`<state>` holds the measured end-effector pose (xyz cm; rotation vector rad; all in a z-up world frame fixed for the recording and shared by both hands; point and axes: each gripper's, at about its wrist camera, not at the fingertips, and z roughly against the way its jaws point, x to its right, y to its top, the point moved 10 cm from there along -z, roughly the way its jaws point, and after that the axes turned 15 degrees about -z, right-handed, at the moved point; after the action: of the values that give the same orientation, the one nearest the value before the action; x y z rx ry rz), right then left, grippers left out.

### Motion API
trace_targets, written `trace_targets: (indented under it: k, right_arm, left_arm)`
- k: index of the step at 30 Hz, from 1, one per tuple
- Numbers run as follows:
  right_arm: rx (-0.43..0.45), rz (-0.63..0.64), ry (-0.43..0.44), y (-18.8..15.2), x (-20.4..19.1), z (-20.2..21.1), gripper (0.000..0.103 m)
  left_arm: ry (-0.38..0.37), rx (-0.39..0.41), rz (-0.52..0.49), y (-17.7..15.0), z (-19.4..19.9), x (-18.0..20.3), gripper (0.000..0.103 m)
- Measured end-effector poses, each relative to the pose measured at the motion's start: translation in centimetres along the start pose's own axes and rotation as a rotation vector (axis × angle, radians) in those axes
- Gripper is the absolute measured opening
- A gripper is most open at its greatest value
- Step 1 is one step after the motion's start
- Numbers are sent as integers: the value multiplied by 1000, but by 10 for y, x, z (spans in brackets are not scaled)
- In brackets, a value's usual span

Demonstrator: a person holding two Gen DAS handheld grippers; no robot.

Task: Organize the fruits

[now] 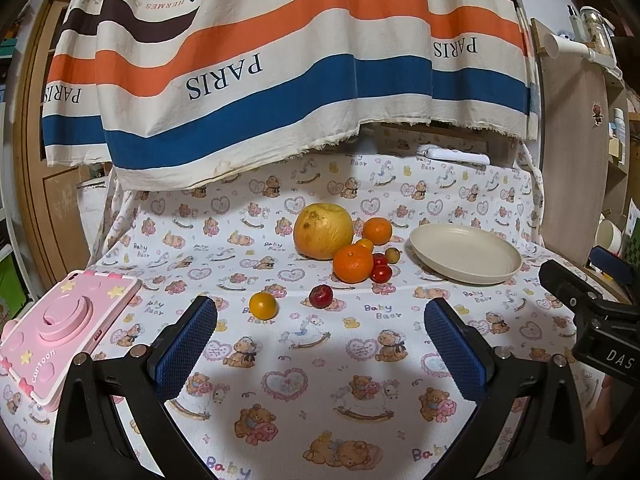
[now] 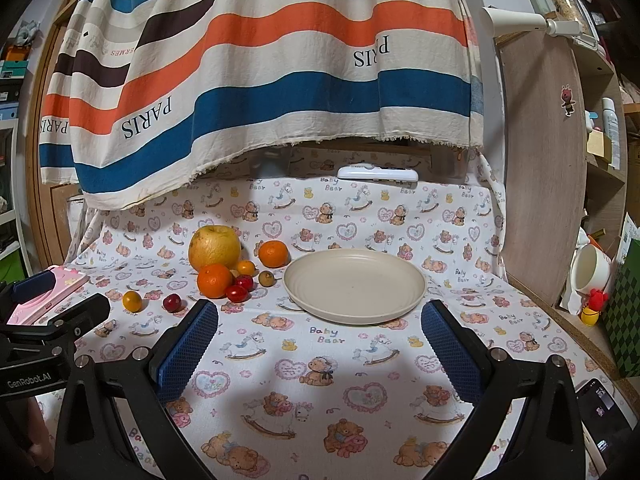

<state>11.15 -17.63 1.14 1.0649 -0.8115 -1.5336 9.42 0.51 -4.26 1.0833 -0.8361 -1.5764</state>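
Fruits [image 1: 344,246] cluster just left of the plate [image 1: 466,256] in the left wrist view; the left gripper [image 1: 320,338] hovers nearer the camera than the plate, fingers apart, holding nothing. Right wrist view: the right gripper [image 2: 319,340], fingers apart and bare, hangs just before the plate [image 2: 354,286], fruits [image 2: 228,270] left of it.

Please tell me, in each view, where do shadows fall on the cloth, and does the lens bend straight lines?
Left wrist view: a soft dark shadow lies on the tablecloth between the open left gripper fingers; the wooden panel edge bows. Right wrist view: a similar shadow near the right gripper, below the plate; corners go black, edges curve.
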Motion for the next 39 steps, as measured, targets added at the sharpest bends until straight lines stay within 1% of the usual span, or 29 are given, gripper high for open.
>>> trace_targets:
  k: [29,32,35,37,39]
  right_arm:
    - [0,0,1,1,0,0,103]
    - [-1,1,1,1,0,0,103]
    - [-1,1,13,1,-1,0,103]
    - [6,-3,24,2,-2,1,102]
    - [15,-11,48,2,-4,6,102]
  left_arm:
    - [3,2,3,1,0,-2,103]
    - [26,22,9,2,4,-6,103]
    - [4,67,12,5,14,-7,103]
    - [-14,94,-4,8,22,-6,103]
    - [5,94,-39,13,28,-5,103]
